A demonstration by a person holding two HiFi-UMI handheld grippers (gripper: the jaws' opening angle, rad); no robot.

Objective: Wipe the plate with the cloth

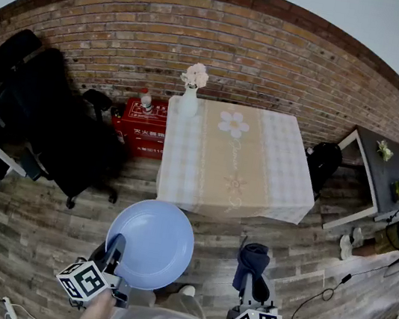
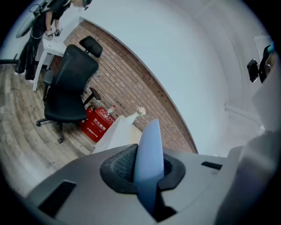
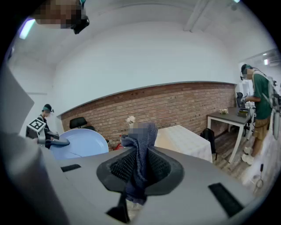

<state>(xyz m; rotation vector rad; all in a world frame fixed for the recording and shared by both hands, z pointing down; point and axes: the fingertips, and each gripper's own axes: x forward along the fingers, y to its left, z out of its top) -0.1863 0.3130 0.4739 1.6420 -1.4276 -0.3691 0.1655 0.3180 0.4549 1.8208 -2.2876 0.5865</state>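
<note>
The left gripper's jaws are clamped on the rim of a round pale-blue plate, which stands edge-on between the pads in the left gripper view. The right gripper's jaws are pinched narrow on a bunched dark-blue knitted cloth, with a tuft rising above them and a tail hanging below.

From the head view, the plate is held in the air over the wooden plank floor, face up and close to the person. The cloth hangs off to its right, and a strip of floor shows between the two. The counter, under a beige checked tablecloth, stands further ahead and carries a white vase of pale flowers.

Both things seem to be in hand, but wiping has not yet begun. The next move probably calls for the right gripper to swing the cloth left onto the plate's face and rub across it. The left gripper would need to brace the rim so the plate does not tip.
</note>
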